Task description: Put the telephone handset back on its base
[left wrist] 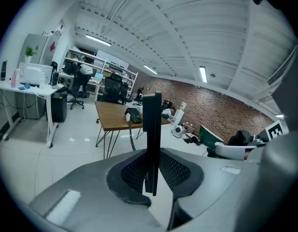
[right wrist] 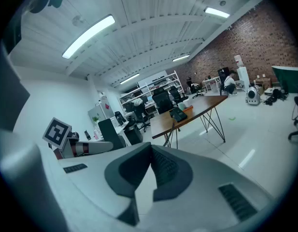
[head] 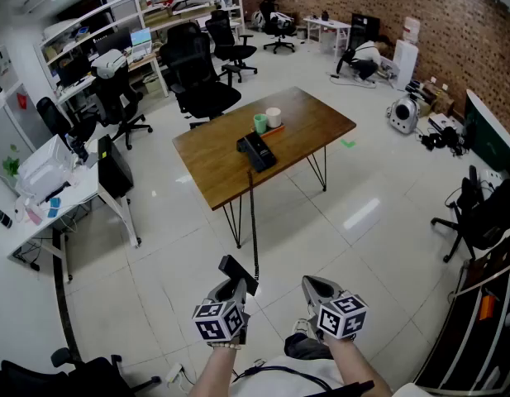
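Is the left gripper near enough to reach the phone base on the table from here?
Probably not: the left gripper, holding the handset, is far from the phone base; only floor lies between, nothing blocks.

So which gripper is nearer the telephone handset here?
Left. The left gripper is shut on the handset, well short of the table. The right gripper is beside it on its right, empty and not touching it.
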A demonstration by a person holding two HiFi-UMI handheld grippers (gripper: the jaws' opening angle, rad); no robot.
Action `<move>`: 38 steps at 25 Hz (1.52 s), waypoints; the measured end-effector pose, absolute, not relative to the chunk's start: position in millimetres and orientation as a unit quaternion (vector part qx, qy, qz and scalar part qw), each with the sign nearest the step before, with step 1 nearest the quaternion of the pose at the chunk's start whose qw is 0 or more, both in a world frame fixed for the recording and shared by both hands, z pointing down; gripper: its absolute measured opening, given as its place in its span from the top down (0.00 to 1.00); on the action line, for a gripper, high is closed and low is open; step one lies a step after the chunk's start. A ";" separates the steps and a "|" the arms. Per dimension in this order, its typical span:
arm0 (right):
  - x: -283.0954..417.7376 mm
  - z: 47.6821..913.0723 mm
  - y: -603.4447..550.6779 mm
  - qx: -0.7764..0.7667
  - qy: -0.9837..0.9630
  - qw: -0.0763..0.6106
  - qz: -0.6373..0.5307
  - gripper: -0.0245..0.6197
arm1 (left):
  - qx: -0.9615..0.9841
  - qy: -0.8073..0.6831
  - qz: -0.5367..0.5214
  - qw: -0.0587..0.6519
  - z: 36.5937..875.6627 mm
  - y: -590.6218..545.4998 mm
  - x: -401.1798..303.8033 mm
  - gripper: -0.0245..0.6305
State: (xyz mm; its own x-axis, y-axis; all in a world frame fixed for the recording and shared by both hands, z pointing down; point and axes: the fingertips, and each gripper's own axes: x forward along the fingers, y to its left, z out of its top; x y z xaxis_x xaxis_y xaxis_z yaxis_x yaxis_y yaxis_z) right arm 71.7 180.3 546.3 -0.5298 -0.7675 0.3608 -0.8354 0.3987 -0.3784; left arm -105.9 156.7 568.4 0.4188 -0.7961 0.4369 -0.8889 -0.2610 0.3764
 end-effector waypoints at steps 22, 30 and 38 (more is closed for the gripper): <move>150.3 551.6 79.6 0.447 -0.850 0.074 0.267 0.96 | 0.770 -0.579 0.052 0.265 534.8 55.2 -68.1 0.85; 140.3 560.3 45.2 0.437 -0.855 0.079 0.268 0.96 | 0.770 -0.570 0.050 0.281 547.7 23.5 -68.8 0.85; 134.8 560.0 -24.5 0.452 -0.847 0.078 0.267 0.96 | 0.786 -0.524 0.057 0.324 567.5 -52.4 -63.5 0.85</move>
